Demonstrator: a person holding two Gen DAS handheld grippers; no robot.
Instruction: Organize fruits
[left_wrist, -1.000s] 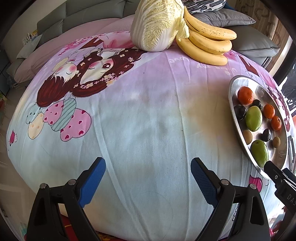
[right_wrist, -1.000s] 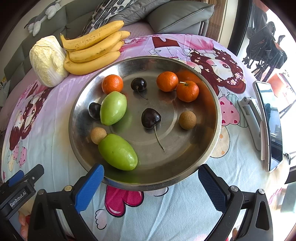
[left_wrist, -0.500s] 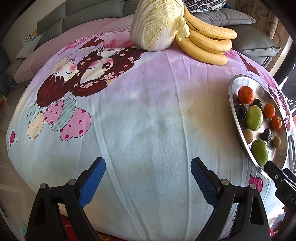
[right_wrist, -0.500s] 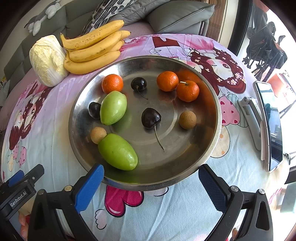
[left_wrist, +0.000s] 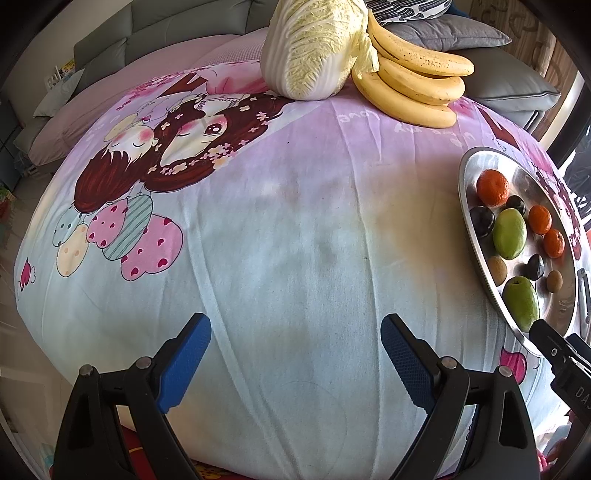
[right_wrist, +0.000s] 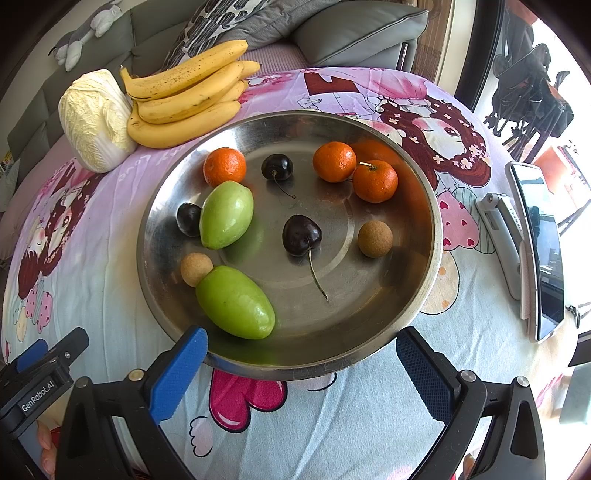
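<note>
Fruits lie in a steel plate (left_wrist: 466, 206) far right of the left tool (left_wrist: 295, 354), whose jaws stand apart over bare cloth; the frame edge cuts the plate. Right tool (right_wrist: 301, 363), jaws apart and empty, hovers at the plate's near rim, green fruit (right_wrist: 235, 302) closest.

Left tool (left_wrist: 295, 345) open over bare cloth (left_wrist: 295, 240); fruit tray (left_wrist: 466, 206) right; bananas (left_wrist: 410, 85), cabbage (left_wrist: 314, 48) far.

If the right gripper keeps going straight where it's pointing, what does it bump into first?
Probably the near rim of the metal bowl, which sits right ahead of the open right gripper. Just past it lies the closest green fruit. Depth is hard to judge.
</note>
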